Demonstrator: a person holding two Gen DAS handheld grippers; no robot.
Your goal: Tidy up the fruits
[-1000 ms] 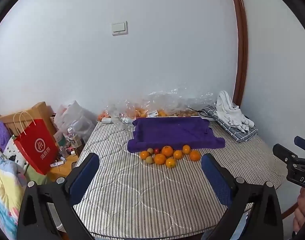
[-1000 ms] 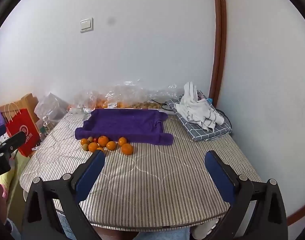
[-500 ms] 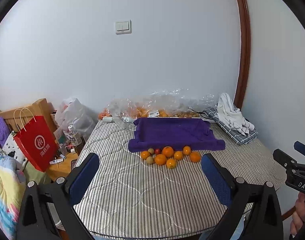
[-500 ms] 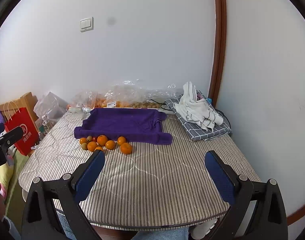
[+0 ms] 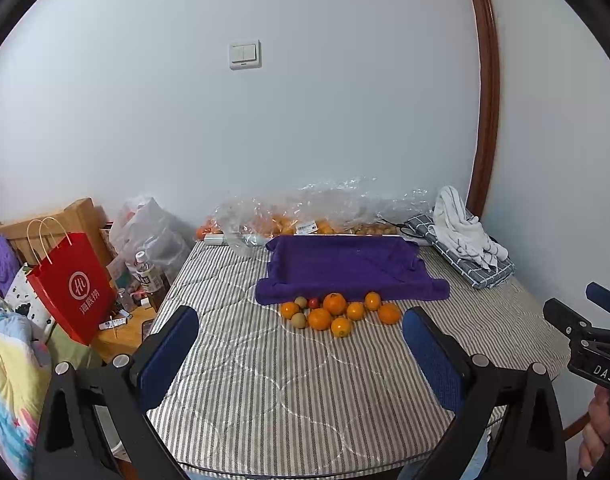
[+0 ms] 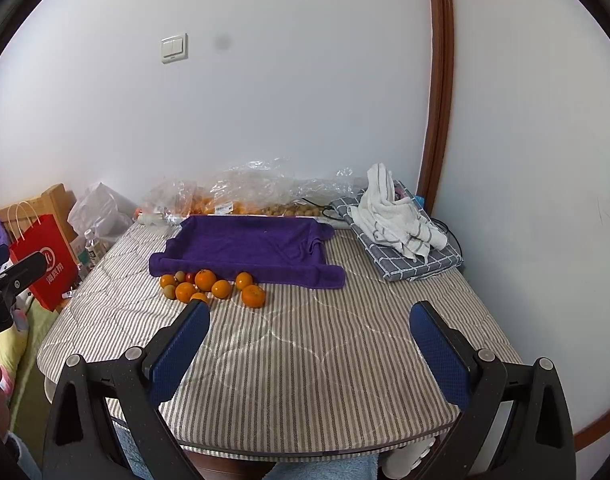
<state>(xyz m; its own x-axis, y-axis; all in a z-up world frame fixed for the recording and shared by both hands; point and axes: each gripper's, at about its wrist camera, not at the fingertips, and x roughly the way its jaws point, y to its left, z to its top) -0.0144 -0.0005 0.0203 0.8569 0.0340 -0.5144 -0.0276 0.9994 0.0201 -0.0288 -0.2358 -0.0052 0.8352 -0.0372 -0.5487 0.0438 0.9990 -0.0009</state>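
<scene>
A cluster of oranges (image 5: 335, 303), two small brownish-green fruits (image 5: 299, 320) and a small red fruit (image 5: 313, 303) lies on the striped table (image 5: 289, 392), just in front of a purple towel-lined tray (image 5: 345, 266). The cluster also shows in the right wrist view (image 6: 205, 280), with the tray (image 6: 249, 246) behind it. My left gripper (image 5: 301, 354) is open and empty, held above the table's near part, well short of the fruit. My right gripper (image 6: 310, 346) is open and empty, right of the fruit and short of it.
Clear plastic bags with more fruit (image 5: 305, 220) lie along the wall behind the tray. Folded grey checked cloth with a white towel (image 6: 397, 224) sits at the back right. A red paper bag (image 5: 71, 284), a bottle (image 5: 147, 272) and clutter stand left of the table.
Both views have shifted slightly; the left wrist view tilted a little upward. The fruit and tray have not moved, and both grippers stay open.
</scene>
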